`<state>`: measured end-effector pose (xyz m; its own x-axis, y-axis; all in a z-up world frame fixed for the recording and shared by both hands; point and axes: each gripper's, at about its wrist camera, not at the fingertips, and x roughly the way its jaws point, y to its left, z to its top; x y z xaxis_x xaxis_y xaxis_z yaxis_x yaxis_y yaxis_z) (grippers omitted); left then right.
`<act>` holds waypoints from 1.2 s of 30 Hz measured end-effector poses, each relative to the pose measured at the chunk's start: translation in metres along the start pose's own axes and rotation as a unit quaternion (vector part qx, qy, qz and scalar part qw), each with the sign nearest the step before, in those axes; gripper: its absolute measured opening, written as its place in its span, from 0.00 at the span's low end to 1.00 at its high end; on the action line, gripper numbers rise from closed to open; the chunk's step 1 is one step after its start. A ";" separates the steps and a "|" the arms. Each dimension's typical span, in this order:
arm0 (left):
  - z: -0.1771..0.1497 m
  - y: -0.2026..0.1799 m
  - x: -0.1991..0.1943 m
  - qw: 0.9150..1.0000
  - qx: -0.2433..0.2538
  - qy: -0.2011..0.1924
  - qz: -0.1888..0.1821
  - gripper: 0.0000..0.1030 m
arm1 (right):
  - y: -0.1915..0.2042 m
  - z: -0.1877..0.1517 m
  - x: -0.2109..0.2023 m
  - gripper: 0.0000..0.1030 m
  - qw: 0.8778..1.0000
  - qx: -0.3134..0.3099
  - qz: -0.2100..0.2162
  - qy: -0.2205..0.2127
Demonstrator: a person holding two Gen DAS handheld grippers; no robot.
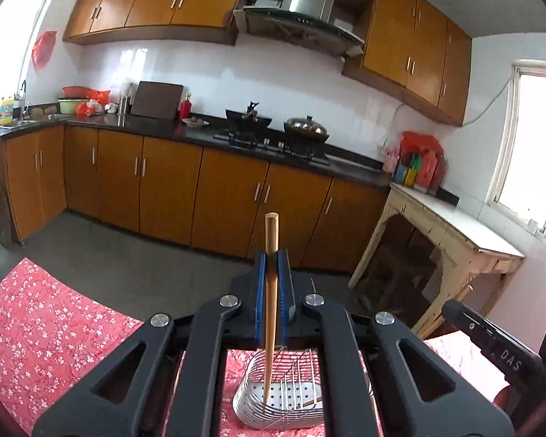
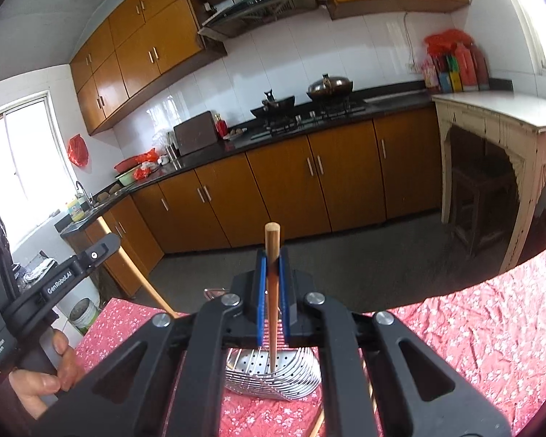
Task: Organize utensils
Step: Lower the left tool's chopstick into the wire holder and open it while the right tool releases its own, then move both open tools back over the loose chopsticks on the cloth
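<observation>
Left claw: your left gripper (image 1: 272,255) is clamped on a wooden chopstick (image 1: 271,291), held between the blue pads (image 1: 260,291); the stick's thick end stands up past the fingertips and its thin end hangs down toward the rack.
Right claw: your right gripper (image 2: 272,260) is clamped the same way on a second chopstick (image 2: 272,291), thick end up, thin end pointing down at the perforated floor of the rack.
Rack: the wire utensil holder (image 1: 284,393) sits on the table with the red flowered cloth (image 1: 47,335), right below both grippers; it has a perforated steel floor and thin upright dividers. Whether either tip touches the floor you cannot tell.
In the way: from the right wrist, your left hand (image 2: 43,378) and its gripper's handle crowd the left edge; another chopstick (image 2: 318,424) lies on the cloth just beside the rack.
Around: wooden cabinets (image 1: 163,189), a dark counter with two woks on the hob (image 1: 273,138), a pale side table (image 1: 455,229) on the right, windows either side.
</observation>
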<state>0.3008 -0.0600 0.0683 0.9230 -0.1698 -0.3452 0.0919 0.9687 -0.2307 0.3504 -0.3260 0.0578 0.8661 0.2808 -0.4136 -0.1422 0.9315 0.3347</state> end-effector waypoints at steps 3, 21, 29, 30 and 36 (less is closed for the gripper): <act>-0.004 0.000 0.004 1.000 0.004 0.012 0.003 0.06 | -0.006 -0.003 0.006 0.08 1.000 0.014 0.005 0.010; 0.011 0.029 -0.045 0.999 -0.002 -0.010 0.037 0.46 | -0.026 -0.010 -0.059 0.38 0.997 0.026 -0.055 -0.047; -0.033 0.070 -0.080 0.997 0.013 0.014 0.069 0.47 | -0.060 -0.071 -0.093 0.38 0.994 0.041 -0.099 -0.013; -0.043 0.077 -0.080 0.997 0.015 0.022 0.073 0.47 | -0.066 -0.083 -0.091 0.38 0.994 0.045 -0.104 0.003; -0.112 0.107 -0.071 0.990 0.033 0.093 0.104 0.47 | -0.078 -0.152 -0.063 0.26 0.987 0.045 -0.119 0.095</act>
<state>0.2035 0.0358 -0.0335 0.8408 0.0106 -0.5413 -0.0634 0.9949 -0.0790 0.2337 -0.3816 -0.0708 0.7637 0.1030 -0.6374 0.1042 0.9546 0.2791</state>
